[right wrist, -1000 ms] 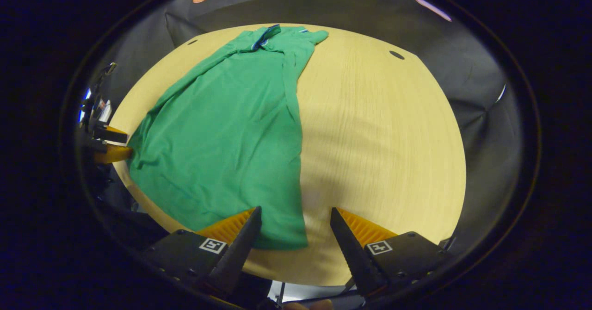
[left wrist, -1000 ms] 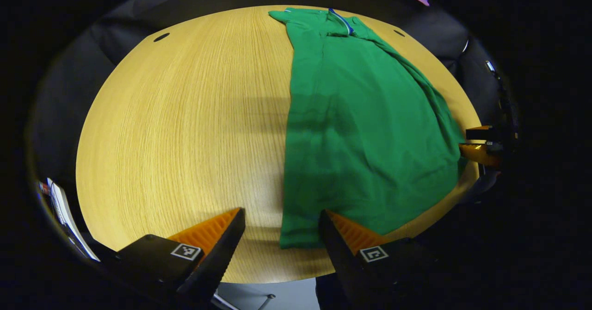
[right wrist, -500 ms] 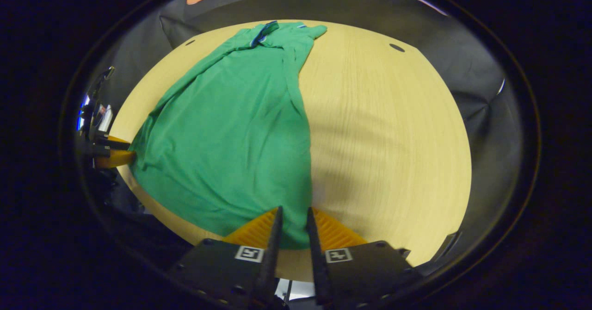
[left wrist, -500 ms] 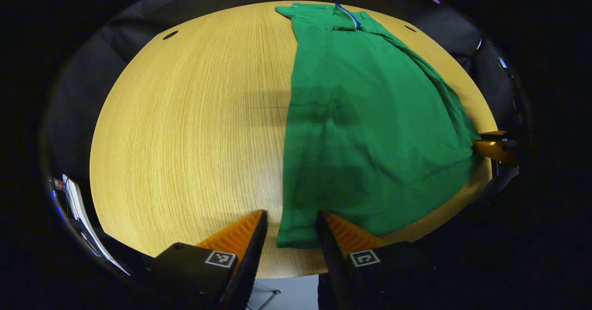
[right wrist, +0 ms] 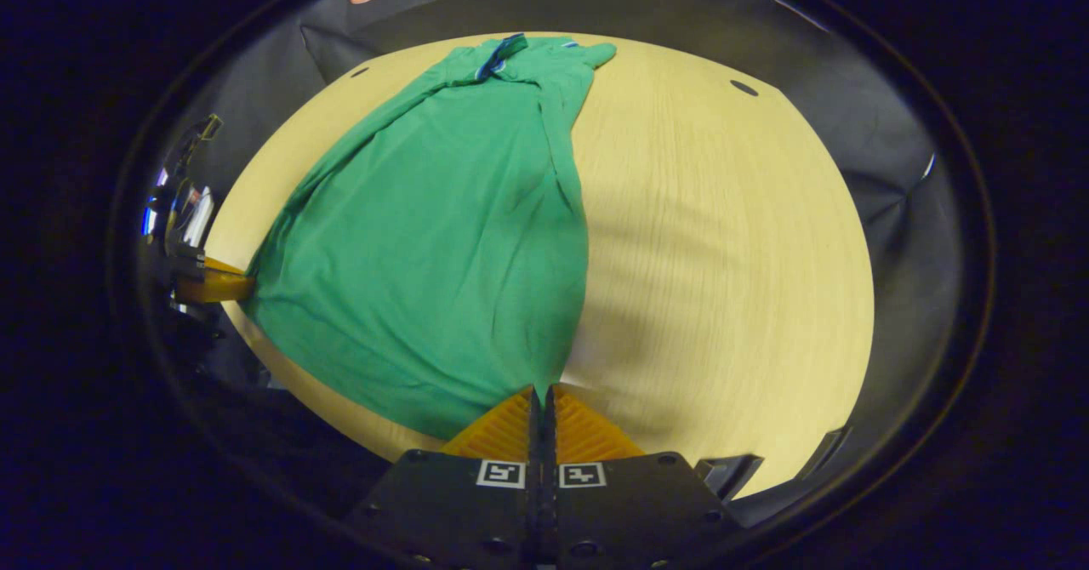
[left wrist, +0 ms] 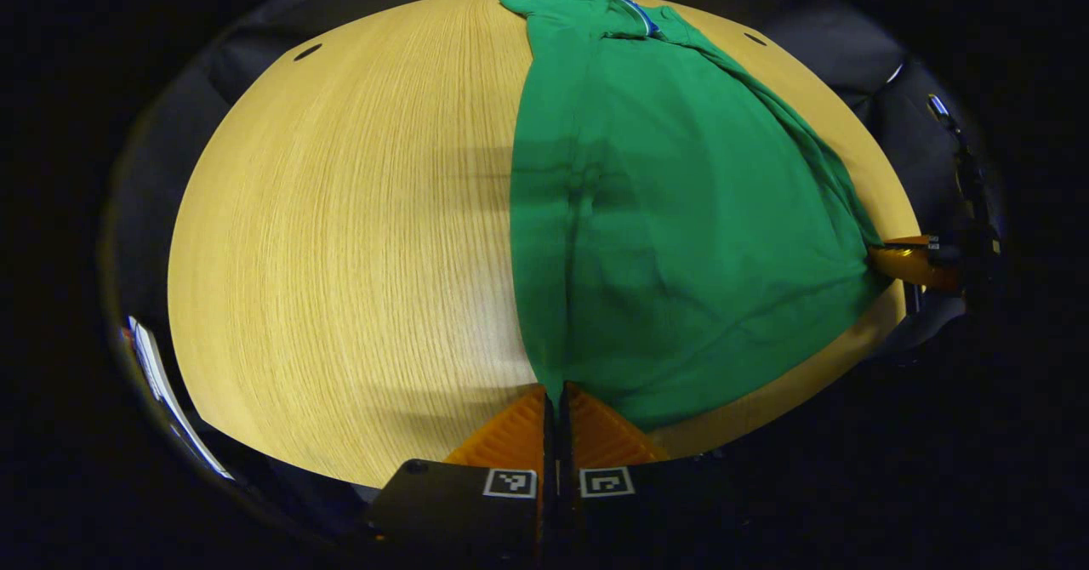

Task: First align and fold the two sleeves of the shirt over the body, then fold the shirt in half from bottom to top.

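Note:
A green shirt [left wrist: 672, 204] lies lengthwise on the round wooden table [left wrist: 340, 238], collar at the far end, sleeves folded over the body. My left gripper [left wrist: 555, 396] is shut on the shirt's near bottom corner at the table's front edge. In the right gripper view the same shirt [right wrist: 451, 230] runs away from me, and my right gripper [right wrist: 539, 396] is shut on its other bottom corner. Each gripper also appears far off in the other's view, the right gripper [left wrist: 910, 259] and the left gripper [right wrist: 213, 285] both pinching the hem.
Black cloth walls surround the table [right wrist: 723, 238]. Small dark holes [left wrist: 307, 51] mark the tabletop near the far edge. A white object [left wrist: 162, 383] stands at the lower left in the left gripper view.
Both grippers have gone from open to shut, each closing on a bottom corner of the shirt. The hem has bunched slightly toward the fingers.

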Motion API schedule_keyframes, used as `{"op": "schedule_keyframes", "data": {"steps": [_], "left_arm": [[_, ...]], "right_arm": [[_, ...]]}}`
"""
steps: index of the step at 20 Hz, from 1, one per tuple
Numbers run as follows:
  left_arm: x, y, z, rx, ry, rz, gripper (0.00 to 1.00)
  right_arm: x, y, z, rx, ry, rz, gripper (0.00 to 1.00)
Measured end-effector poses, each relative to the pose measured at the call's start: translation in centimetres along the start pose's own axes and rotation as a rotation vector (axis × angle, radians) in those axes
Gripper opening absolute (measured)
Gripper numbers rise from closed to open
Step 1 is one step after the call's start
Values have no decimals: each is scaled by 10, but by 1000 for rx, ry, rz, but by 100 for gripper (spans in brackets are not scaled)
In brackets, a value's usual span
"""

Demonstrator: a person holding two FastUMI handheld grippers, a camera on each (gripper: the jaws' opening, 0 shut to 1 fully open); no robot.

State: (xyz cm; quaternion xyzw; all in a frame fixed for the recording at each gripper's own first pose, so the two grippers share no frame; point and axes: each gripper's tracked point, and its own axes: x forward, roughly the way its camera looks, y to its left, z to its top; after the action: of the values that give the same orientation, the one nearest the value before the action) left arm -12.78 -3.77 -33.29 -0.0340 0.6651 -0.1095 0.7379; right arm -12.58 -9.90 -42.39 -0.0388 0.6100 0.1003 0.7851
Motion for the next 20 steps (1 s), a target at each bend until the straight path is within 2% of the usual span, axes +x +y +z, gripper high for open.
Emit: {"op": "schedule_keyframes", "data": {"steps": [1, 3, 4, 5, 8, 9, 10, 11, 20], "left_arm": [[-6, -4, 12, -5, -12, -21, 6], [-20, -10, 42, 6, -52, -56, 6], [-28, -13, 57, 11, -65, -72, 6], [-37, -17, 74, 17, -81, -86, 5], [-59, -29, 124, 22, -126, -119, 6], [-46, -1, 51, 29, -146, -122, 6], [-69, -28, 111, 40, -162, -116, 6], [-75, -29, 127, 52, -181, -111, 6], [-103, -29, 207, 149, -382, -95, 5]], "right_arm": [[-3, 0, 2, 17, -1, 9, 0], [-14, -4, 8, 53, -17, 27, 3], [-19, -5, 13, 65, -25, 37, 0], [-24, -8, 20, 73, -39, 36, 2], [-40, -15, 38, 81, -81, 30, 0], [-45, -17, 44, 80, -96, 28, 0], [-51, -18, 49, 78, -109, 26, 0], [-56, -18, 54, 73, -120, 27, 0], [-95, -29, 116, 72, -260, 5, 0]]}}
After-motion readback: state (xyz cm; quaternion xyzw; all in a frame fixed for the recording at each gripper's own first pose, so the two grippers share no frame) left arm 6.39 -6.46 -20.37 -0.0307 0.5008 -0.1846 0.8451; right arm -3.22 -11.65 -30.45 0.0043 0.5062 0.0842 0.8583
